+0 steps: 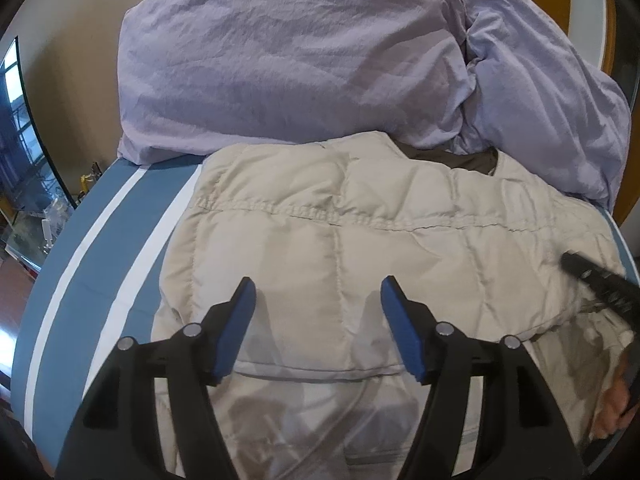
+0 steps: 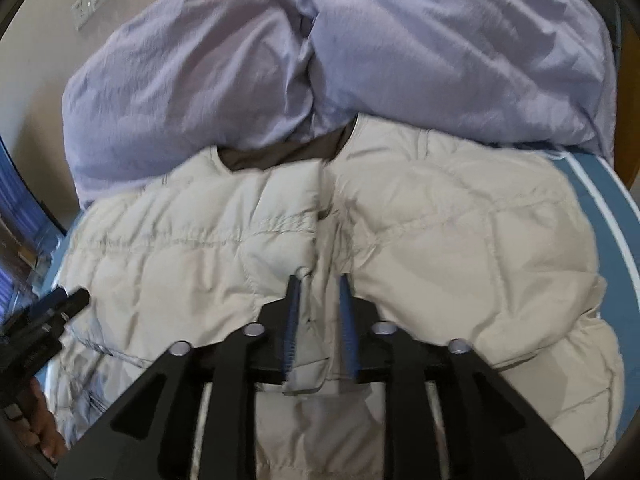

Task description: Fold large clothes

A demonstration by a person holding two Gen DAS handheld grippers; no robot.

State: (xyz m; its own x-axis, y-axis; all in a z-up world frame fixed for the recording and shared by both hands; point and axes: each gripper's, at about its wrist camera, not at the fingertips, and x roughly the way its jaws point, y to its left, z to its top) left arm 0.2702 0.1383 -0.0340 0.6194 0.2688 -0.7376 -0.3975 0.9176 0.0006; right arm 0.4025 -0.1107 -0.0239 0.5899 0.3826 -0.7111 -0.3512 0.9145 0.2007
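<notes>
Matt quilted cloth jacket [image 1: 360, 240]

jacket [image 1: 360, 248]: flat on the bed [image 1: 120, 264]
pillows [image 1: 280, 68]: two, side by side, right behind the jacket, touching its collar
wall [image 1: 72, 60]: behind the pillows

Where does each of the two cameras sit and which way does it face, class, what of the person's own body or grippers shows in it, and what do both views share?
Left wrist view: sits on the left gripper, looking forward and down over the beige quilted jacket; the right gripper's tip and part of a hand show at the right edge.
Right wrist view: sits on the right gripper, looking down the jacket's front placket, with a fold of it between the narrow jaws; the left gripper and a hand show at the left.
Shared: the jacket, lilac duvet and blue striped sheet.
</notes>
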